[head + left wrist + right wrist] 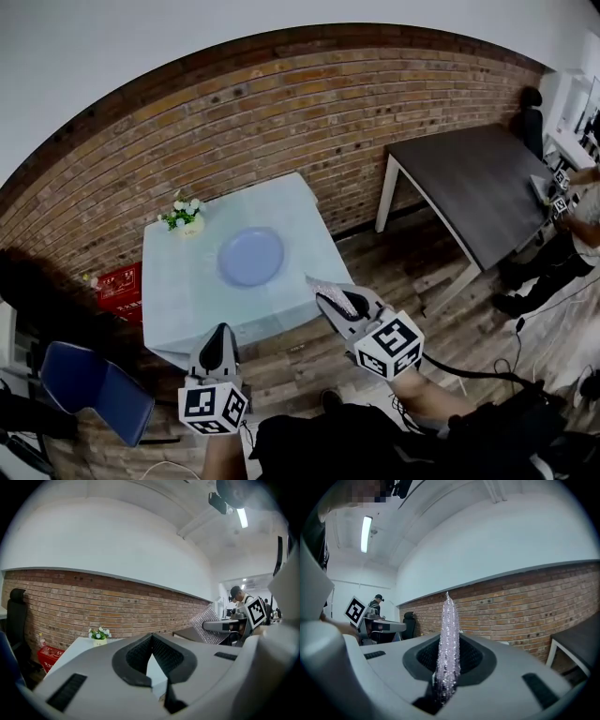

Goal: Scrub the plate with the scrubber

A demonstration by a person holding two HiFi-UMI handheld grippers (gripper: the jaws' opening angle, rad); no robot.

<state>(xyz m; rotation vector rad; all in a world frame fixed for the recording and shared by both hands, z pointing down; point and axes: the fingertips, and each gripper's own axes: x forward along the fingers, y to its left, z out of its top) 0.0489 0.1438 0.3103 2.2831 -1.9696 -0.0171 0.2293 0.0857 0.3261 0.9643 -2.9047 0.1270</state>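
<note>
Plate (251,256), pale blue and round, lay flat near the middle of a small table (178,281) draped in a light cloth, in the centre of the head view, with a little pot of flowers (184,216) at the table's upper left corner. Both grippers were low in the frame, short of the table. The left gripper (221,334) sat at lower left, below the table's near edge; in its own view (151,644) the jaws were pressed together with nothing between them. The right gripper (325,292) sat at lower centre-right, its tips near the table's lower right corner. Its jaws were clamped on the scrubber (342,302), a glittery, silvery pad, which in the right gripper view (447,639) stood on edge as a thin upright strip beyond the pads. Neither gripper view showed the plate. From the right jaws the plate lay up and to the left in the head view, apart from the scrubber and not touched by it. The right gripper looked the nearer of the two. Being round, the plate offered no long axis to line up with. The scrubber probably needed bringing over the plate and turning broad face down.
</note>
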